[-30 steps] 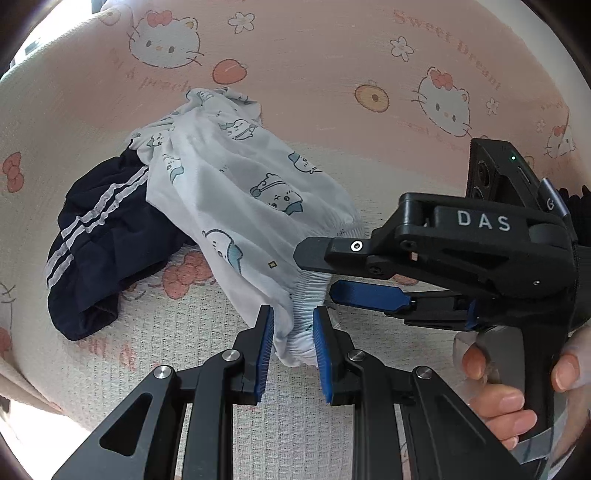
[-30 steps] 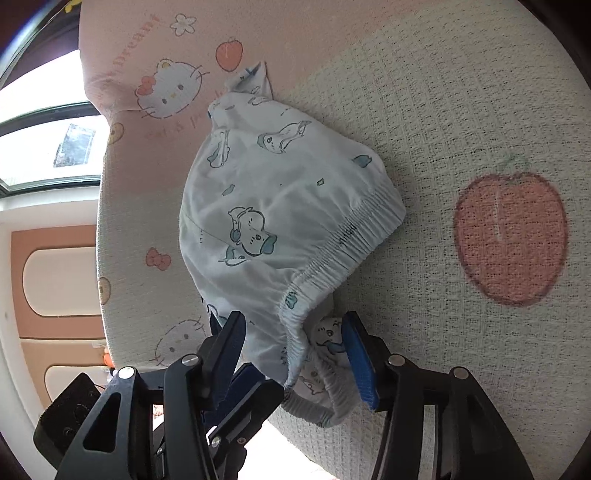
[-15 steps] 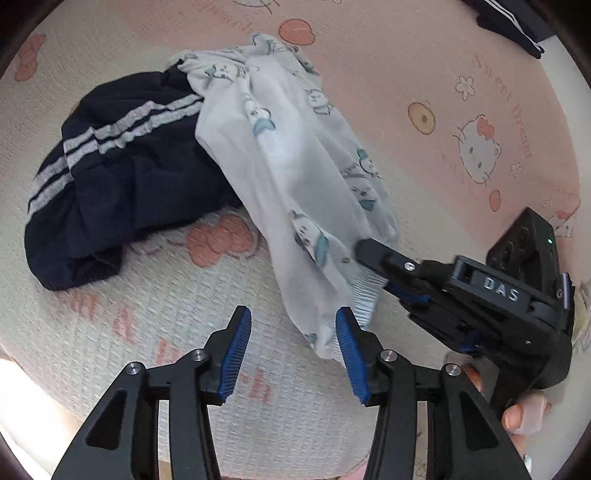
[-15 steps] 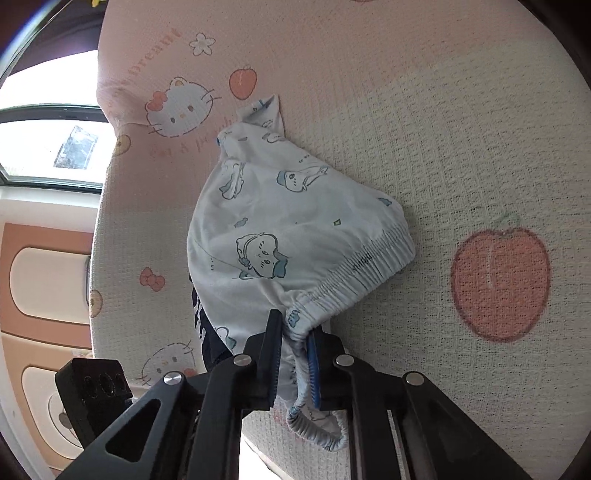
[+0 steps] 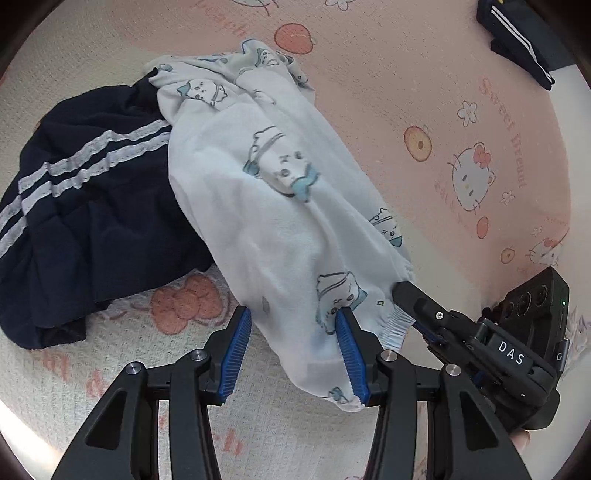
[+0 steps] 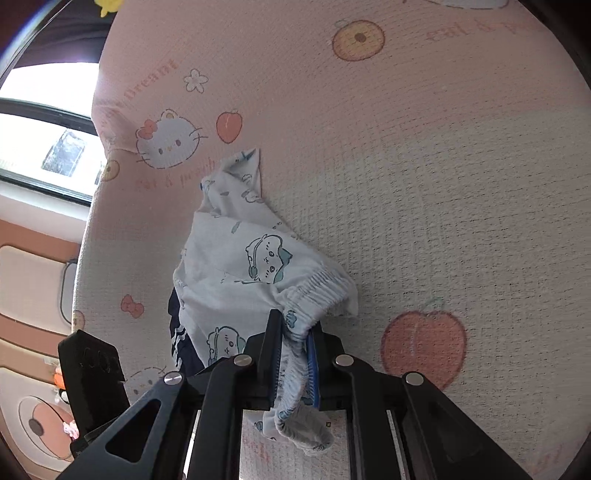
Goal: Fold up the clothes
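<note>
White shorts [image 5: 280,229] with a cartoon print lie bunched on a pink bedspread [image 5: 424,92], their far end draped over a crumpled navy garment [image 5: 92,221]. Folding looks barely begun: the shorts are not yet spread flat, and the navy garment is untouched.

The right gripper [image 6: 293,354] is closed tight on the shorts' elastic waistband, a loop of it hanging below the jaws. The left gripper [image 5: 291,350] stands partly open, straddling the near edge of the shorts; its pads are not pressing on the cloth.

Only the left view shows the navy garment in full, plus a folded dark item [image 5: 517,33] far from the shorts. Only the right view shows a window [image 6: 40,147] beyond the bed.
</note>
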### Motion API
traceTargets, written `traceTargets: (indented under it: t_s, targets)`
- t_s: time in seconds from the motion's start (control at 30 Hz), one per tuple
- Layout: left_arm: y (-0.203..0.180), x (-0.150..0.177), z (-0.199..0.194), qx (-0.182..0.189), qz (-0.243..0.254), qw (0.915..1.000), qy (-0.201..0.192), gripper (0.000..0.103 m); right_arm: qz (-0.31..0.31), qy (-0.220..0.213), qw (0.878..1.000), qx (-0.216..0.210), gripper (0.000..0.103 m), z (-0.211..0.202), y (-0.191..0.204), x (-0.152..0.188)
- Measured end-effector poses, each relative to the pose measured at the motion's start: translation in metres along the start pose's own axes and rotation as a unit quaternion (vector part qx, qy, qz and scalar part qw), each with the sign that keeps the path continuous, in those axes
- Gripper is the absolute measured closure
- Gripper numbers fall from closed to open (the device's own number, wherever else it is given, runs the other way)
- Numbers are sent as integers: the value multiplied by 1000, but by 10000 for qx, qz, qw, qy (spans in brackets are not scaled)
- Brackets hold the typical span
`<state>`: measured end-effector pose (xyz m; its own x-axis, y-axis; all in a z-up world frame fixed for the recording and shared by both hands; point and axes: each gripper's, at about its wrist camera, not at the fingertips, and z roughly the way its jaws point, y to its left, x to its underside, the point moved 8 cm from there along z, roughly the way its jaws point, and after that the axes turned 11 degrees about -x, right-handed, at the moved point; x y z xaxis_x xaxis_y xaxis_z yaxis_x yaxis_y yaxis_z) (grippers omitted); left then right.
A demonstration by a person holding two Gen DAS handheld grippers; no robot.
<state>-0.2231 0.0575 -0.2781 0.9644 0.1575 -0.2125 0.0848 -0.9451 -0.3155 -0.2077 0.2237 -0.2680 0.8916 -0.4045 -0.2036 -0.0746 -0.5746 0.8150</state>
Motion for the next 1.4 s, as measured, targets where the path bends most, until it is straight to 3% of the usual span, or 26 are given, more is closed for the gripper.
traceTargets:
  t_s: [0.17,0.3,0.47,0.5,0.57,0.6,0.83,1.03,1.23,1.33,1.4]
  targets:
    - [1,2,4,39,-102,9999,38,59,-40,-79,9996,257,92,-12,-12,-6]
    - [-4,0,8,62,-117,9999,30,59,-46,-76,9997,223,92,-12,-13,-7]
    - [-8,-4,15,-187,-118,9996,-183,59,111,-54,9999,-1,89,-12,-14,-4]
    - [-8,-4,15,-187,-131,9995,-209,60,175,-23,9998,-91,84,-12,-14,-2]
    - [-7,-3,15,-208,-118,9994,-258,73,233,10,9997,-111,48,-14,-16,3]
    - [-7,-3,15,-270,-82,9992,-287,76,233,22,9997,-102,45,-15,-16,6]
    - [-8,-5,10,-331,130,9985,-414,78,-288,306,9990,-151,45,-10,-5,36]
    - [-12,-10,12,-359,183,9983,-423,78,-848,469,9951,184,45,4,3,50]
    - [-7,-9,6,-422,267,9977,-455,78,-754,502,9956,248,45,16,0,53]
    - [-7,-10,9,-421,261,9979,-426,78,-879,557,9941,319,52,19,2,55]
    - [-10,-12,11,-419,280,9979,-414,78,-1013,522,9924,463,66,21,4,54]
